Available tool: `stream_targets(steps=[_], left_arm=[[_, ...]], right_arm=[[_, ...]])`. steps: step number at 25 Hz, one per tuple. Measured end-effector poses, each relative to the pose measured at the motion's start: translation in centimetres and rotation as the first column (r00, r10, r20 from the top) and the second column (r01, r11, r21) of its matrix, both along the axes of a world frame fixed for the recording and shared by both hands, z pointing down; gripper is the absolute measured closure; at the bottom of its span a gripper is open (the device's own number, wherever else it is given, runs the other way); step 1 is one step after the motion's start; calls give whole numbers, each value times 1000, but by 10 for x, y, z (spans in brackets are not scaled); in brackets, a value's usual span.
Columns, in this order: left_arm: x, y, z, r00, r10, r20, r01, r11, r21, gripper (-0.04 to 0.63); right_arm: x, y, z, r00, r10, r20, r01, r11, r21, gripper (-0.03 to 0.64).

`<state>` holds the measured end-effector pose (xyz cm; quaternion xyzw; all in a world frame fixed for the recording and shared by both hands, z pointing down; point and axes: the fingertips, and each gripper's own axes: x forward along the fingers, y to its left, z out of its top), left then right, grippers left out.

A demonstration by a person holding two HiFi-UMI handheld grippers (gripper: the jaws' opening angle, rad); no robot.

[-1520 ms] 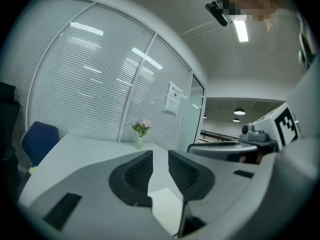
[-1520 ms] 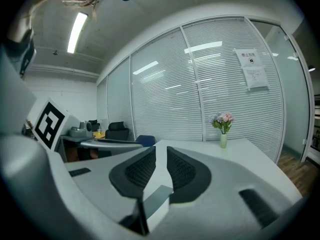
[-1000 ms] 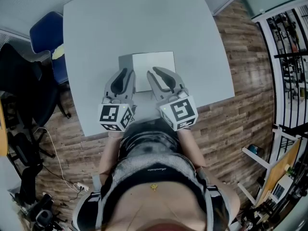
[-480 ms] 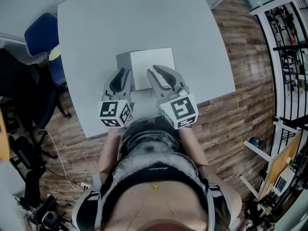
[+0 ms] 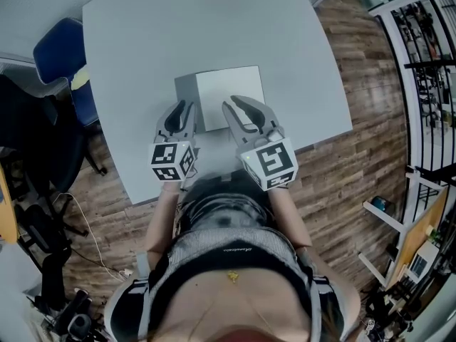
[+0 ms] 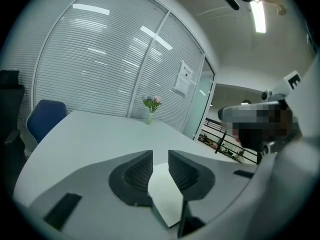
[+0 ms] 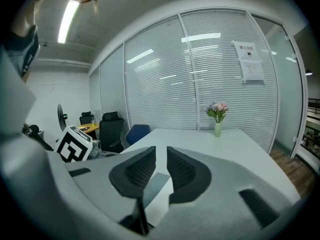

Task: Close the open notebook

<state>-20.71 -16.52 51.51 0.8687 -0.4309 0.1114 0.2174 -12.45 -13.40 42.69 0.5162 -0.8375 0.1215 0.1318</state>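
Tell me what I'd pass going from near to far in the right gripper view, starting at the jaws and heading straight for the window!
right gripper → notebook → table → vase of flowers → window blinds

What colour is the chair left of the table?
The chair is blue, clearest in the head view.
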Motion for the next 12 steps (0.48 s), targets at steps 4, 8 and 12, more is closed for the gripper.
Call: stream_targets(steps=[4, 8, 12], left_arm=[[-9, 0, 17, 1000, 10, 15, -10, 999, -33, 526], [-14, 1, 32, 999, 32, 42, -29, 998, -58, 520], [-20, -1, 48, 997, 52, 54, -47, 995, -86, 520]], right_arm=[[-4, 3, 0, 1000, 23, -6, -23, 1000, -2, 548], [-7, 6, 0, 999, 49, -13, -49, 999, -5, 548], [-12, 8, 4, 997, 71, -16, -71, 997, -8, 548]])
